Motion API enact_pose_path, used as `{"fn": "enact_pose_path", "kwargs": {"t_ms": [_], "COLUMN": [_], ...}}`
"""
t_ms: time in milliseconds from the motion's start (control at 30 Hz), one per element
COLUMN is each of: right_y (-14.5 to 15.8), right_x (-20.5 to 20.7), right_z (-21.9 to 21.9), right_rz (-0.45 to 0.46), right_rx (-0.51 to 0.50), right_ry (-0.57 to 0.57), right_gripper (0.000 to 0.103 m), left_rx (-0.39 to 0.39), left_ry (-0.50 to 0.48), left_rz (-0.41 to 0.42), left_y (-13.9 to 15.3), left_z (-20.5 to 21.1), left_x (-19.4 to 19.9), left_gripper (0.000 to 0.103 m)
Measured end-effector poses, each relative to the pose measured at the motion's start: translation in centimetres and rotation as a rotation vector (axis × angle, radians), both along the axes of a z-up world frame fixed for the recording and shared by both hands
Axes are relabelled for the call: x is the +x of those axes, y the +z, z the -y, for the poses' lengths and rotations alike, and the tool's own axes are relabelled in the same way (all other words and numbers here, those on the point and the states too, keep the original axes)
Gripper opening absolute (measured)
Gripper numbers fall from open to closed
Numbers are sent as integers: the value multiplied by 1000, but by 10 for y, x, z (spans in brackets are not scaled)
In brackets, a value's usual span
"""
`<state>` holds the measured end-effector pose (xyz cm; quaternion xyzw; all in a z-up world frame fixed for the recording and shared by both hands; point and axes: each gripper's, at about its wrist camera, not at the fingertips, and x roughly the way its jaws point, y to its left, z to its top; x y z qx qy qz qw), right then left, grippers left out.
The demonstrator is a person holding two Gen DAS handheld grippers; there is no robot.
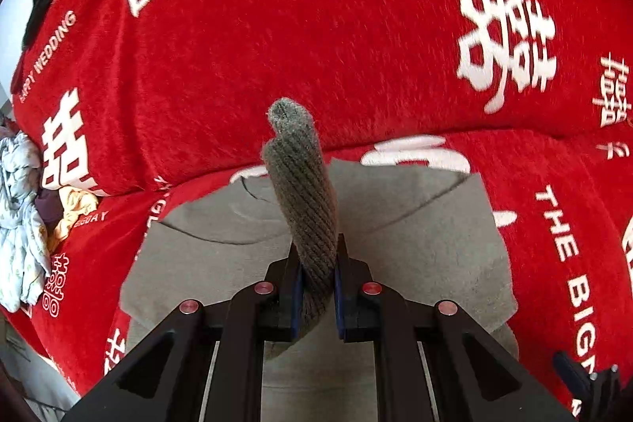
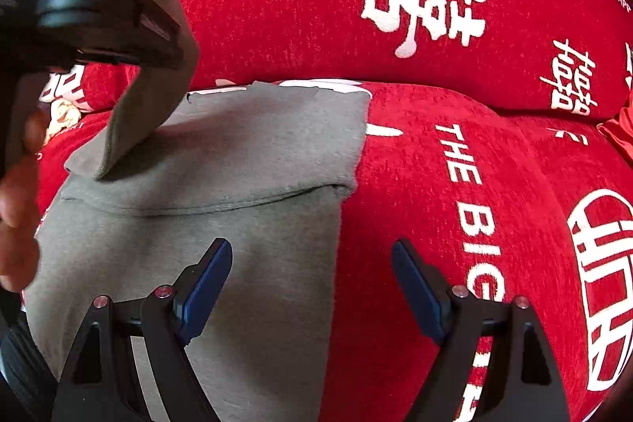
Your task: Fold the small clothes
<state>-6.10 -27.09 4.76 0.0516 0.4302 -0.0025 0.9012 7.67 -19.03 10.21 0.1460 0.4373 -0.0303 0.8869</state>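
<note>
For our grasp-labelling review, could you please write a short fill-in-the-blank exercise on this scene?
1. The left gripper is shut on the garment's ribbed ____.
2. The right gripper has its jaws ____.
3. The grey garment lies on a ____ sofa cover with white lettering.

Missing words: cuff; open; red

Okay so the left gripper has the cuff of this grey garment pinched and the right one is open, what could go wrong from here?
1. The left gripper pinches only the ribbed grey knit cuff; pulling it across might drag the flat grey fabric garment out of shape.
2. The open right gripper pins nothing, so the body may slide on the red plush sofa cover.
</note>
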Motion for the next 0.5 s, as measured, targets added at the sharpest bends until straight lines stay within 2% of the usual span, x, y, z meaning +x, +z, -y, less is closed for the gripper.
{"fn": "enact_pose_path", "kwargs": {"t_ms": [200, 333, 500], "right_y": [-8, -12, -17], "right_x": [-2, -4, -7], "right_z": [11, 15, 17], "right_rz": [-13, -20, -25], "right_rx": [5, 11, 17], "right_ry": [-20, -26, -31], "right_gripper": [86, 86, 86], "left_rx": [-12, -81, -164], "left_ry": [-14, -44, -94], "left_rz": [-48, -93, -189], "left_y": [-22, -31, -46], "left_z": [8, 8, 4], "left_x": [3, 5, 12], "left_gripper": [14, 14, 15]}}
